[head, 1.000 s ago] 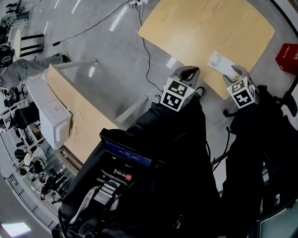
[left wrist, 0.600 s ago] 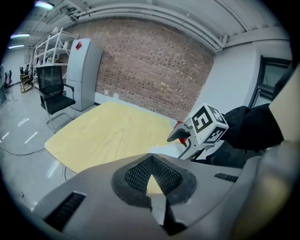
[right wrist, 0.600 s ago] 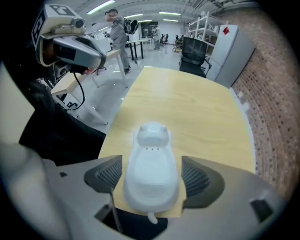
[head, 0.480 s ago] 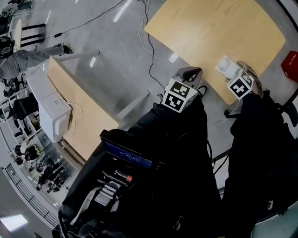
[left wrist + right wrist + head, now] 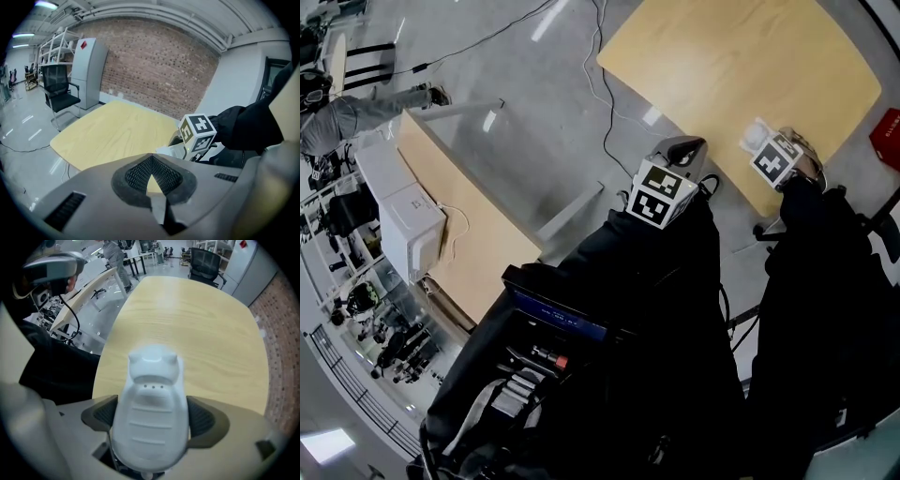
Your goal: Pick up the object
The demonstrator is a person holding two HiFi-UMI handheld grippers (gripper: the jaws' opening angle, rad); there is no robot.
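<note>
Right gripper (image 5: 151, 420) farther over wooden table (image 5: 201, 319), jaws opening around ribbed white object (image 5: 152, 390)

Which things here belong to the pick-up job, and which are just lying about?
Job:
- white object, between the opening jaws of the right tool
- wooden table under it

Lying about:
- left tool, shut and empty
- black office chair
- red box on the floor
- floor cables

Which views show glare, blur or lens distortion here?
Head view: strong fisheye bending, glare streaks on the floor. Right gripper view: the white object between the opening jaws is blurred, the table beyond sharper. Left gripper view: dark vignetted corners.
</note>
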